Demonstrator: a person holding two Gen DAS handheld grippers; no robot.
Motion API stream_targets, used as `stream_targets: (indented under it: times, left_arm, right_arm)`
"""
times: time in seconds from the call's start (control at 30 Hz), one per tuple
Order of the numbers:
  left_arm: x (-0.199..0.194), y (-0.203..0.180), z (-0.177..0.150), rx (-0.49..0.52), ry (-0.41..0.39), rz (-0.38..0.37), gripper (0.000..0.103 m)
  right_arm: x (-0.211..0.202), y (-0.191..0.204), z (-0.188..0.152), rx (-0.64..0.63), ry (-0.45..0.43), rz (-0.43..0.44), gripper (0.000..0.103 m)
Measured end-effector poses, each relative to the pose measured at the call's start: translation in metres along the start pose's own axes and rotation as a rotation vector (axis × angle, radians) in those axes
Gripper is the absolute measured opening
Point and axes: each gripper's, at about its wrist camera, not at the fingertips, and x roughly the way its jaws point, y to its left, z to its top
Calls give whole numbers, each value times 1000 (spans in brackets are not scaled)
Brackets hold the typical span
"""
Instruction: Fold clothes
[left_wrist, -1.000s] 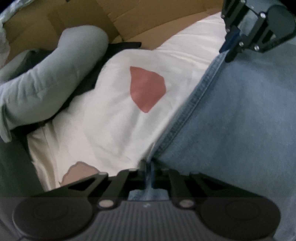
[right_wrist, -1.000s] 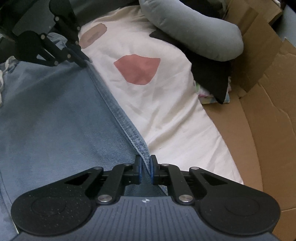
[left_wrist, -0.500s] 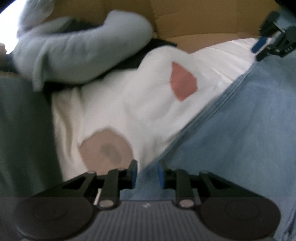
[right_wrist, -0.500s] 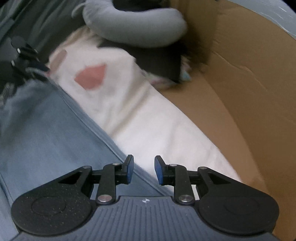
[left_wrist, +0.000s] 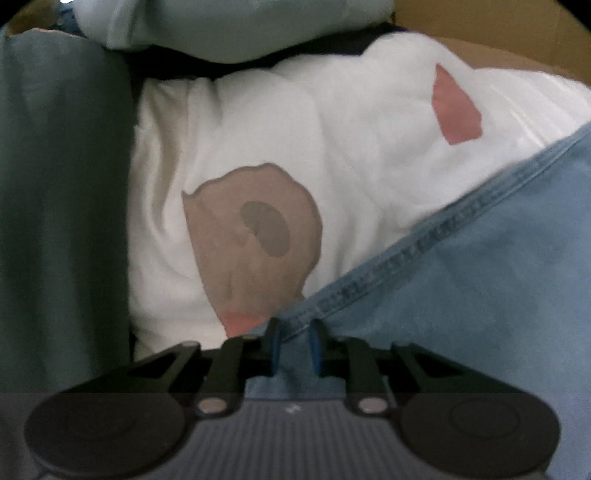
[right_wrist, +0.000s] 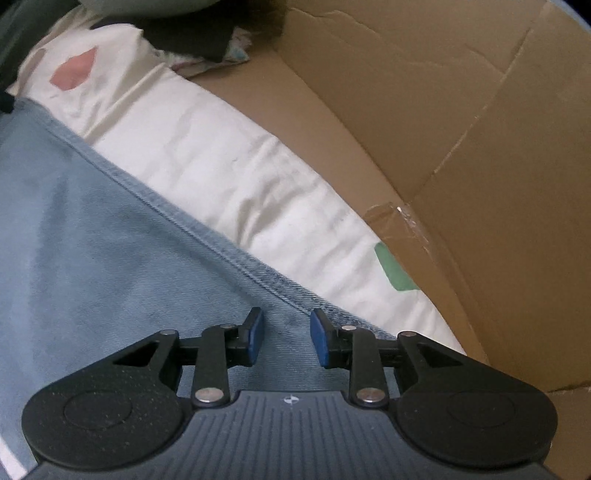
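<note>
Denim jeans (right_wrist: 110, 236) are laid flat over a white patterned sheet (right_wrist: 236, 162), yet more folding seems left, as the closing left gripper (left_wrist: 293, 341) straddles the hem (left_wrist: 424, 251) and the right gripper (right_wrist: 286, 338) is being spread, nothing pinched.

A second ago both grippers pinched the stitched hem of the light-blue denim garment (left_wrist: 480, 295). Now the right gripper (right_wrist: 286, 338) has let go, jaws opening over it; the left gripper (left_wrist: 293, 345) (opened briefly) is closing again around a fold of hem.
</note>
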Motion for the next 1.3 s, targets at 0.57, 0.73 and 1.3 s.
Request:
stream_targets:
  times: [0.57, 0.73, 1.3]
  left_arm:
    - [-44, 17, -18, -323, -124, -131, 21]
    - [-37, -8, -23, -385, -106, -210, 32]
    - [-3, -33, 11, -490, -35, -117, 39]
  right_arm:
    - [-22, -29, -12, 398, -58, -25, 40]
    - [-21, -44, -42, 557, -41, 3, 42]
    - [13, -40, -31, 601, -75, -67, 67]
